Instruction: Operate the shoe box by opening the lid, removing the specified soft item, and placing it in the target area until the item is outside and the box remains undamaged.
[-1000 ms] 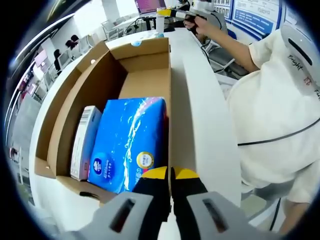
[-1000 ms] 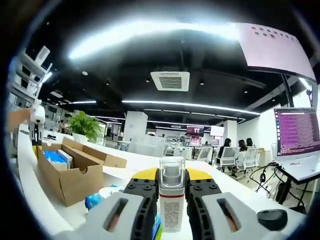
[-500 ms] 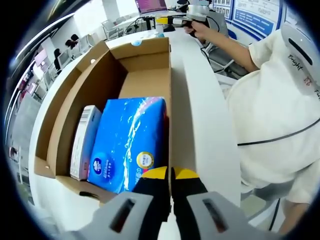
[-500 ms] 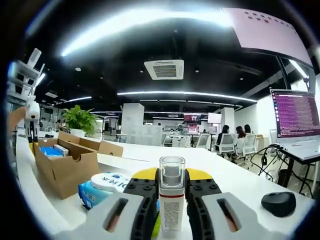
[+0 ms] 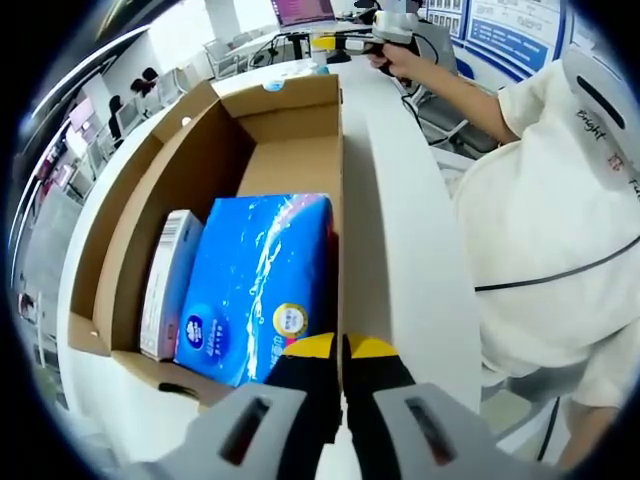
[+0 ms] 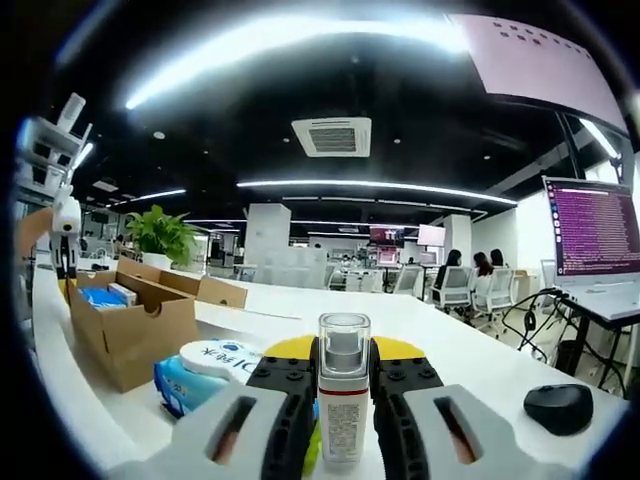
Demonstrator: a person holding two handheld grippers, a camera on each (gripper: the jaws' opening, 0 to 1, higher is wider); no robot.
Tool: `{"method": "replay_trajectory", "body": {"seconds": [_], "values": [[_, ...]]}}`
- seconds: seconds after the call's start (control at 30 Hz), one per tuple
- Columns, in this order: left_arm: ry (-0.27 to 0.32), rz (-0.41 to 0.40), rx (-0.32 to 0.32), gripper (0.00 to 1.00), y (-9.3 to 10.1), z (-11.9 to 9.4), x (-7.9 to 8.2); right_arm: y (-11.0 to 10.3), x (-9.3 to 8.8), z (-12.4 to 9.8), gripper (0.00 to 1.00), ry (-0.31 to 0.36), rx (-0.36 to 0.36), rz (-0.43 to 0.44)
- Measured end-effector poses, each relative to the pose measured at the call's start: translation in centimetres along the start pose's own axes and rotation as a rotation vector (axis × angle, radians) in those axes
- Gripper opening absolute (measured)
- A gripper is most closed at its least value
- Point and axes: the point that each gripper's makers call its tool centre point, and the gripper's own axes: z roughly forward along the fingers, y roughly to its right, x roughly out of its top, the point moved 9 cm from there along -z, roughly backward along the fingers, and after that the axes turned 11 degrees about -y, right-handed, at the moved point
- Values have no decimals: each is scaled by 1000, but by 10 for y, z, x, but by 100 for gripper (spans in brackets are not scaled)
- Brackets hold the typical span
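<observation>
An open office is seen: a dark ceiling [image 6: 330, 70] lit by long light strips [image 6: 375, 185], a ceiling vent [image 6: 335, 136], white desks [image 6: 430, 330], and office chairs [image 6: 455, 292].

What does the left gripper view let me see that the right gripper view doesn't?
The left gripper view looks down into the open brown cardboard box: a blue soft tissue pack lies beside a slim white carton, with the left gripper shut on the box's wall. The right gripper view shows the right gripper shut on a small clear-capped spray bottle, a blue wipes pack and a black mouse. Both share the box and white table.
</observation>
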Motion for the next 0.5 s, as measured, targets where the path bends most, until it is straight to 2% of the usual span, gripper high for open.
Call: {"method": "replay_trajectory", "body": {"seconds": [0.17,0.23,0.5], "values": [[-1,0,0,1,1,0,0,2,-5,2,18,4,11,13],[0,1,2,1,2,0,0,4,-7,4,18,11,-8,38],[1,3,2,1,2,0,0,5,-6,6,19,8,32,61]]}}
